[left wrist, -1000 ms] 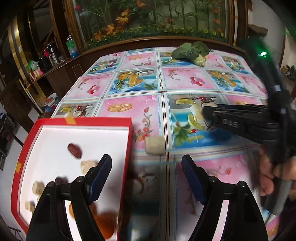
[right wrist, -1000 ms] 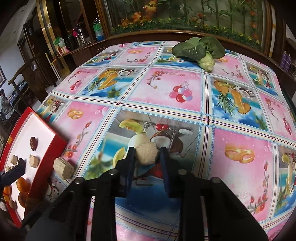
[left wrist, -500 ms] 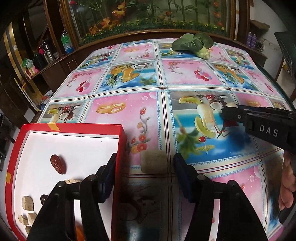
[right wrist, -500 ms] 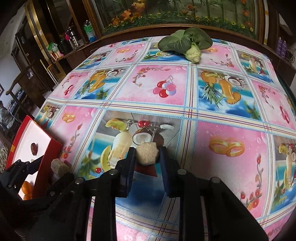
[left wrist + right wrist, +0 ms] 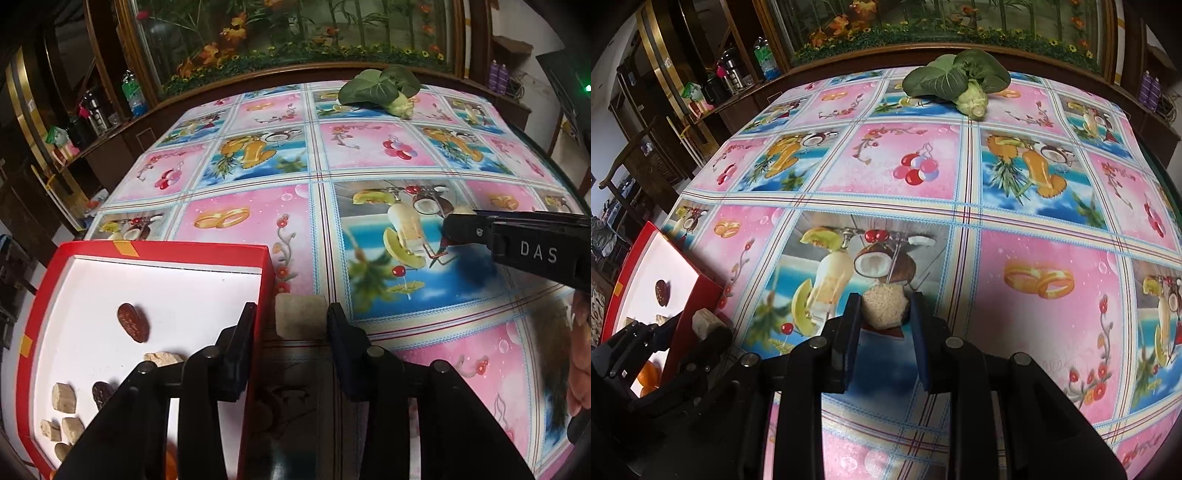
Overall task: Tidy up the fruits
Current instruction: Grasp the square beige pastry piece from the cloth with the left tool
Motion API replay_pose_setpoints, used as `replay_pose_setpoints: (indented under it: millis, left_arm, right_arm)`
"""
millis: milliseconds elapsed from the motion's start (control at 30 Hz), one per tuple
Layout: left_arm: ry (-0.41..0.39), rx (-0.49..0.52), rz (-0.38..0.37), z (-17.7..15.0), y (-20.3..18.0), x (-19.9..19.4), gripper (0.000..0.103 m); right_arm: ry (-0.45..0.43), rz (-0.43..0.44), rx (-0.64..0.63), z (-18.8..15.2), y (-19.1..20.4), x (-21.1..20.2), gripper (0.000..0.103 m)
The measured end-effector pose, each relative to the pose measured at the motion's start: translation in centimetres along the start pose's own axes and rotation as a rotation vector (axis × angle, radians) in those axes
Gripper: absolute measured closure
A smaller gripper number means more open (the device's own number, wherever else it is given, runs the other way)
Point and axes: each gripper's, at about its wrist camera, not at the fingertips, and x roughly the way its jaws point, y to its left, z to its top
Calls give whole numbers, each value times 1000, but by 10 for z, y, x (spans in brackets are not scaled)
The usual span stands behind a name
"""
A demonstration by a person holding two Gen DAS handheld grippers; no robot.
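Observation:
A beige cube [image 5: 299,315] lies on the fruit-print tablecloth, right beside the red tray's [image 5: 166,249] near wall. My left gripper [image 5: 291,319] straddles it with its jaws closing. The right pad is at the cube's edge, while the left finger [image 5: 245,325] overlaps the tray wall. The white tray floor holds a red date [image 5: 133,322], a dark date [image 5: 103,393] and several beige cubes [image 5: 63,397]. My right gripper [image 5: 884,314] is shut on a crumbly beige chunk [image 5: 884,306] just above the cloth. In the right wrist view the cube [image 5: 703,323] and the tray [image 5: 701,291] are at lower left.
A leafy green vegetable [image 5: 380,88] [image 5: 960,83] lies at the table's far edge, in front of a wooden cabinet with a flower display. Shelves with bottles stand at the left. A person's hand [image 5: 580,369] holds the right gripper's [image 5: 448,229] handle at the right edge.
The left gripper's jaws have narrowed from wide apart to closely flanking the beige cube, and it has come nearer to the cube. The right gripper has kept its hold on the chunk.

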Motion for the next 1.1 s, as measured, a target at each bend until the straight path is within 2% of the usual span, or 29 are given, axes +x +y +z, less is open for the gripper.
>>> replay_pose_setpoints:
  millis: [67, 133, 267, 333, 433, 500, 633, 700, 767, 867, 1100]
  left_arm:
    - [-5, 0, -2, -1, 4, -1, 44]
    - [-24, 9, 27, -1, 8, -2, 43]
    - [-42, -3, 35, -1, 18, -5, 43]
    - [-96, 4, 31, -1, 18, -17, 43]
    - [-161, 66, 6, -2, 8, -36, 41]
    - [-177, 130, -14, -4, -3, -43, 40]
    - [-141, 185, -31, -4, -13, -34, 41]
    - [-102, 169, -71, -4, -11, -25, 41]
    - [-80, 151, -69, -4, -8, -19, 41]
    - [-56, 104, -106, -6, -2, -14, 41]
    - [-50, 51, -168, 1, 1, -10, 41]
  right_arm:
    - [2, 5, 4, 0, -1, 0, 75]
    - [2, 8, 5, -1, -1, -1, 75]
    - [2, 8, 6, -1, -2, -1, 75]
    - [2, 6, 4, -1, -2, -1, 75]
    - [-1, 2, 0, -1, -2, -1, 75]
    - [-1, 0, 0, -1, -1, -1, 75]
    - [-2, 0, -2, -1, -1, -1, 75]
    - [-2, 1, -2, -1, -2, -1, 75]
    - [-1, 2, 0, -1, -1, -1, 75]
    - [-2, 0, -1, -1, -1, -1, 75]
    - [-2, 2, 0, -1, -2, -1, 75]
